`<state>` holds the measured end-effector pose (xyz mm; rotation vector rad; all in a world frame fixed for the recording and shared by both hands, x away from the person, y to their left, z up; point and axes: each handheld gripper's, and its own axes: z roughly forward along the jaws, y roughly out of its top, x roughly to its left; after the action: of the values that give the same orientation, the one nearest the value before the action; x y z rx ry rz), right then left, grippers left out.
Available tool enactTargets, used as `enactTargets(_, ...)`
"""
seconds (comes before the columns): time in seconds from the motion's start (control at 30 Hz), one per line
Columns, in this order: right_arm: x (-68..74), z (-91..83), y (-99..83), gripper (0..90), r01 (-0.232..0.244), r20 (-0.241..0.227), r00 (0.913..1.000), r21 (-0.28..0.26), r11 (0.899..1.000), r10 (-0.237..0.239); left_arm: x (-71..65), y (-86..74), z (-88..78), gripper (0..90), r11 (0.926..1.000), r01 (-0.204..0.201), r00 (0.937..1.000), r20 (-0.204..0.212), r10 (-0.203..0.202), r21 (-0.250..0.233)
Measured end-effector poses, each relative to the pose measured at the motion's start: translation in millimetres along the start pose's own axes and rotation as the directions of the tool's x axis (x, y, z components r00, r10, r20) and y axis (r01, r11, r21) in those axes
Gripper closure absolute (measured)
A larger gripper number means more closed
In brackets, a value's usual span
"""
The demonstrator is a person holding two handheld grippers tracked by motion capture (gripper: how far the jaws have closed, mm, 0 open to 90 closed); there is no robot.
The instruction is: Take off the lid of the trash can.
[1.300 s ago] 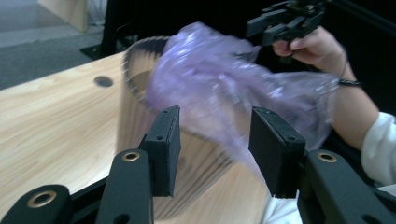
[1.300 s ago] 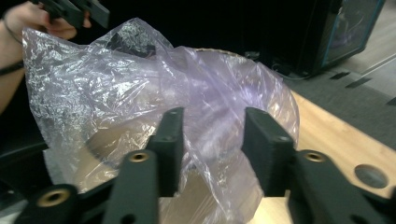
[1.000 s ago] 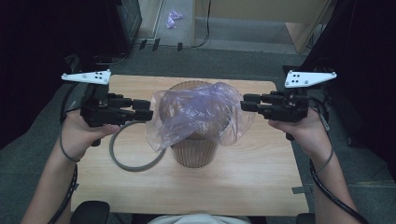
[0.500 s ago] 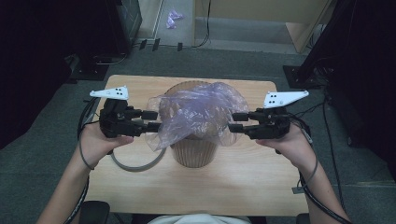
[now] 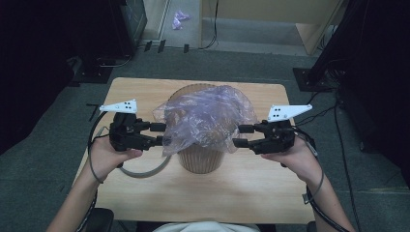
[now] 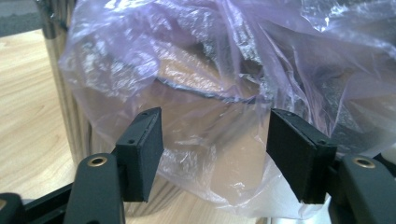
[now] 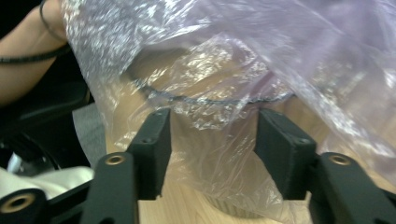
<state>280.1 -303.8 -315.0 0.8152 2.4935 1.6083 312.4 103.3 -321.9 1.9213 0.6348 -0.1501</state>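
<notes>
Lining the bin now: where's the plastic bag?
In the high view the plastic bag drapes over the brown bin at table centre, between the left gripper and right gripper.

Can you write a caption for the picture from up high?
Two open grippers, left gripper and right gripper, flank a plastic bag draped over a bin on the table.

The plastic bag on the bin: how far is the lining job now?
Done: the plastic bag is draped over the brown bin. In hand: the left claw and right claw, just opening, stand at its sides with film between the pads. Left: the hem looks loose, probably needing pulling down.
</notes>
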Motion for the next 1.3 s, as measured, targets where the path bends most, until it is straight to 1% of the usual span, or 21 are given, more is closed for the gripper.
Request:
enactTargets(0.1, 1.2, 1.7, -1.6, 57.4, -0.015, 0.028, 0.9995, 0.010, 1.000, 0.015, -1.2, -2.7, 3.0, 44.0, 1.0000, 0.005, 0.9997, -0.024, -0.005, 0.007)
enactTargets(0.17, 2.9, 3.0, -1.7, 73.6, 0.004, 0.041, 0.9991, 0.035, 0.999, -0.005, -2.7, -4.5, 2.8, 48.5, 0.9999, -0.010, 0.9984, -0.056, 0.010, 0.002)
enactTargets(0.2, 4.9, 3.5, -1.4, 78.6, 0.024, 0.023, 0.9994, 0.042, 0.999, -0.025, -2.6, -5.3, 2.0, 57.1, 0.9999, -0.017, 0.9982, -0.058, 0.017, 0.001)
enactTargets(0.23, 7.1, 4.2, -0.4, 82.9, 0.044, 0.009, 0.9990, 0.049, 0.998, -0.044, -2.4, -6.4, 1.8, 62.6, 0.9999, -0.011, 0.9984, -0.056, 0.010, -0.006)
enactTargets(0.27, 8.8, 5.1, 1.2, 86.4, 0.053, 0.004, 0.9986, 0.062, 0.997, -0.053, -1.9, -6.8, 2.0, 70.2, 1.0000, 0.005, 0.9987, -0.051, -0.005, 0.007)
enactTargets(0.3, 9.8, 6.1, 2.9, 89.4, 0.059, 0.004, 0.9982, 0.071, 0.996, -0.060, -1.6, -6.9, 3.5, 77.3, 0.9995, 0.017, 0.9989, -0.045, -0.015, 0.027)
enactTargets(0.33, 9.8, 6.8, 4.5, 90.0, 0.063, 0.004, 0.9980, 0.076, 0.995, -0.064, -2.4, -7.0, 4.9, 79.1, 0.9988, 0.015, 0.9985, -0.054, -0.012, 0.046)
enactTargets(0.37, 8.8, 7.3, 5.7, 90.0, 0.061, 0.000, 0.9981, 0.081, 0.995, -0.061, -3.6, -6.7, 6.1, 84.7, 0.9979, 0.006, 0.9975, -0.071, -0.001, 0.065)
enactTargets(0.4, 7.1, 7.4, 6.4, 90.0, 0.059, -0.004, 0.9983, 0.090, 0.994, -0.059, -5.5, -6.5, 6.3, 87.4, 0.9972, -0.024, 0.9947, -0.098, 0.031, 0.071)
enactTargets(0.43, 5.6, 6.8, 6.6, 90.0, 0.056, 0.001, 0.9984, 0.095, 0.994, -0.056, -6.4, -6.6, 5.5, 89.2, 0.9966, -0.049, 0.9932, -0.102, 0.055, 0.067)
enactTargets(0.47, 3.8, 5.7, 6.4, 90.0, 0.053, 0.011, 0.9985, 0.100, 0.994, -0.054, -5.6, -5.5, 4.1, 89.8, 0.9964, -0.036, 0.9940, -0.101, 0.043, 0.076)
enactTargets(0.57, -3.6, 0.6, 3.7, 90.0, 0.029, 0.028, 0.9991, 0.099, 0.995, -0.032, -2.0, -3.8, 1.4, 90.0, 0.9966, -0.014, 0.9943, -0.104, 0.023, 0.081)
enactTargets(0.73, -13.5, -6.2, -0.9, 90.0, -0.001, 0.049, 0.9988, 0.087, 0.996, -0.003, 8.0, -1.9, -4.7, 90.0, 0.9990, 0.028, 0.9972, -0.070, -0.025, 0.035)
enactTargets(0.87, -20.1, -9.6, -5.6, 90.0, -0.020, 0.061, 0.9980, 0.074, 0.997, 0.016, 14.8, -2.4, -7.7, 90.0, 0.9991, 0.039, 0.9958, -0.084, -0.038, 0.017)
enactTargets(0.97, -27.4, -12.6, -9.5, 90.0, -0.043, 0.075, 0.9965, 0.070, 0.997, 0.038, 18.4, -3.7, -10.8, 89.8, 0.9982, 0.058, 0.9959, -0.068, -0.059, -0.010)
enactTargets(1.07, -33.3, -14.7, -11.2, 90.0, -0.070, 0.074, 0.9951, 0.061, 0.996, 0.065, 17.5, -4.3, -13.8, 75.9, 0.9968, 0.061, 0.9967, -0.050, -0.064, -0.051)
enactTargets(1.13, -32.9, -16.4, -9.8, 81.1, -0.069, 0.059, 0.9960, 0.040, 0.997, 0.067, 16.5, -3.9, -14.9, 63.8, 0.9976, 0.037, 0.9965, -0.073, -0.041, -0.058)
enactTargets(1.2, -30.2, -18.2, -7.6, 68.6, -0.044, 0.071, 0.9966, 0.026, 0.999, 0.042, 17.8, -3.0, -15.4, 56.2, 0.9979, 0.036, 0.9950, -0.092, -0.041, -0.055)
enactTargets(1.23, -30.2, -18.2, -7.6, 68.6, -0.044, 0.071, 0.9966, 0.026, 0.999, 0.042, 17.8, -3.0, -15.4, 50.2, 0.9979, 0.036, 0.9950, -0.092, -0.041, -0.055)
enactTargets(1.27, -28.4, -19.6, -6.5, 60.5, -0.022, 0.093, 0.9954, 0.002, 1.000, 0.022, 18.3, -2.9, -15.5, 50.2, 0.9978, 0.031, 0.9939, -0.104, -0.037, -0.058)
enactTargets(1.3, -28.1, -20.3, -6.4, 57.9, -0.023, 0.096, 0.9951, -0.008, 1.000, 0.024, 19.2, -2.9, -15.7, 48.1, 0.9978, 0.029, 0.9935, -0.108, -0.036, -0.060)
